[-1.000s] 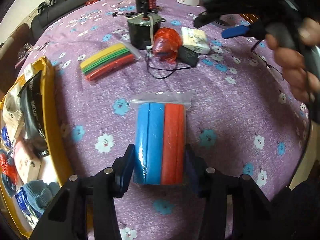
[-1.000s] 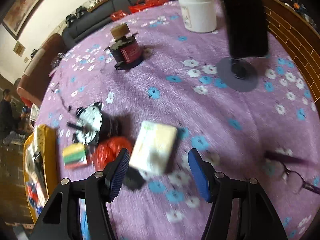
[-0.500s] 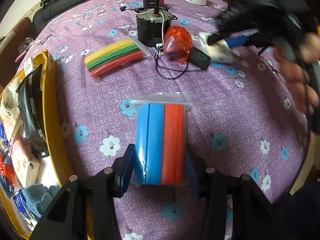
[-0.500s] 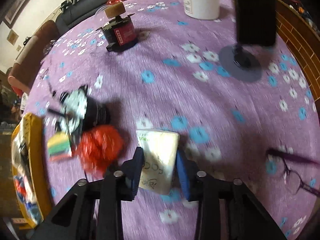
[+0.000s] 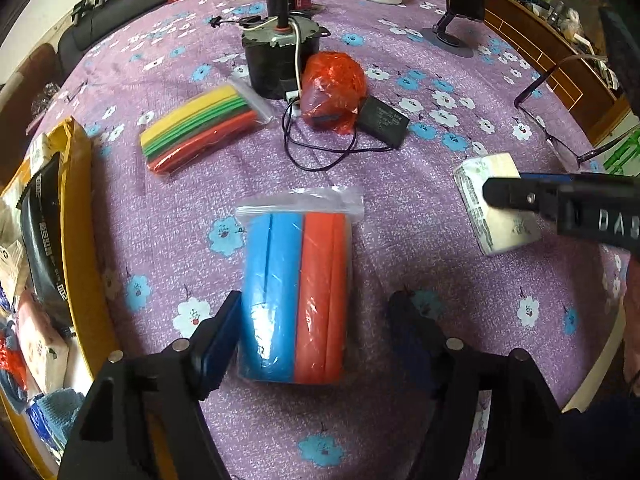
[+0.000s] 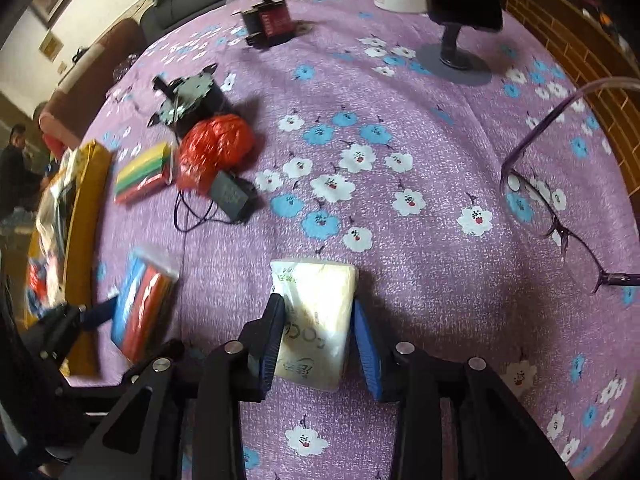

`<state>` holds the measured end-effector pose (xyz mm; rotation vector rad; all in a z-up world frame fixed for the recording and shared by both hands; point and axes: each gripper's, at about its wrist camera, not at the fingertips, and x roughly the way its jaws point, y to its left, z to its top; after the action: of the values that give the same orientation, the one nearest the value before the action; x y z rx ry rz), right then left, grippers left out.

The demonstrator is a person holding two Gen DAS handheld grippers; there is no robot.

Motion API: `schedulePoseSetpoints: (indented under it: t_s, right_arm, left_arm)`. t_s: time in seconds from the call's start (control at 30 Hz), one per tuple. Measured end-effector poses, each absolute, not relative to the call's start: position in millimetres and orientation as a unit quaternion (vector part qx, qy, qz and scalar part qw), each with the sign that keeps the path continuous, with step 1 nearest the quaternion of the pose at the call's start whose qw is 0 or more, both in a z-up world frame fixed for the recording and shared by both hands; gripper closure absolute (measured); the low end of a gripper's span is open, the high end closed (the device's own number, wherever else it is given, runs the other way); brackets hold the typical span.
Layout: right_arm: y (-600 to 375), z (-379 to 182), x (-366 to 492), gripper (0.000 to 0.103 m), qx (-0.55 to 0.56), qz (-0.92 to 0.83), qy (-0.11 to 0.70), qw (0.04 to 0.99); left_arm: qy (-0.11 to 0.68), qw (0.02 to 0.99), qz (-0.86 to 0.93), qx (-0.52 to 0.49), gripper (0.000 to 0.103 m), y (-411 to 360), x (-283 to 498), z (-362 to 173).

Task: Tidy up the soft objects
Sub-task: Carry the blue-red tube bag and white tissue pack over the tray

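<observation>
The left gripper [image 5: 312,320] had its jaws open, straddling the clear zip bag of blue and orange foam slabs [image 5: 294,300], whose long axis ran straight out between them. The right gripper [image 6: 318,340] was clamped on the white plastic-wrapped tissue pack [image 6: 316,320].

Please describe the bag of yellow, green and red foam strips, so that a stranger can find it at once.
On the purple flowered tablecloth, look just left of the black motor block. There lies the clear zip bag of foam strips, beside the yellow bin. Unlike the blue and orange foam bag, its thin layers run yellow, green, red.
</observation>
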<state>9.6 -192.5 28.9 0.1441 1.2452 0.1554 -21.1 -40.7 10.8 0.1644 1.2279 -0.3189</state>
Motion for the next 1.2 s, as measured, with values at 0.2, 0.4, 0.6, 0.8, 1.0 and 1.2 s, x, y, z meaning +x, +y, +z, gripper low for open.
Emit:
schedulePoseSetpoints:
  t_s: [0.2,0.4,0.6,0.8,1.0,1.2]
  right_arm:
    - [-185.4,25.5,2.8,0.055,0.043,0.072,0.574,0.814]
    - [-183.4,34.0,-1.0,0.073,0.042,0.077,0.558,0.825]
    - [-176.9,39.9,-6.2,0.074,0.033,0.091,0.553,0.827]
    - [-183.0,39.1,-5.9,0.069,0.035,0.079,0.556,0.827]
    - [-187.0,44.2,-9.6,0.054,0.035,0.069,0.551,0.831]
    - [-179.4,42.9,-18.5,0.043,0.019,0.077,0.554,0.829]
  left_arm:
    - [0.562,0.812,-0.138,0.071,0.057,-35.0,-20.9,15.2]
    - [0.544,0.826,-0.126,0.075,0.059,-32.6,-28.2,23.8]
    - [0.512,0.845,-0.123,0.094,0.059,-39.8,-35.5,40.7]
    - [0.507,0.848,-0.12,0.096,0.059,-38.4,-40.6,44.3]
    - [0.507,0.851,-0.109,0.084,0.059,-29.5,-41.2,47.0]
    - [0.506,0.853,-0.101,0.074,0.059,-21.5,-41.4,48.8]
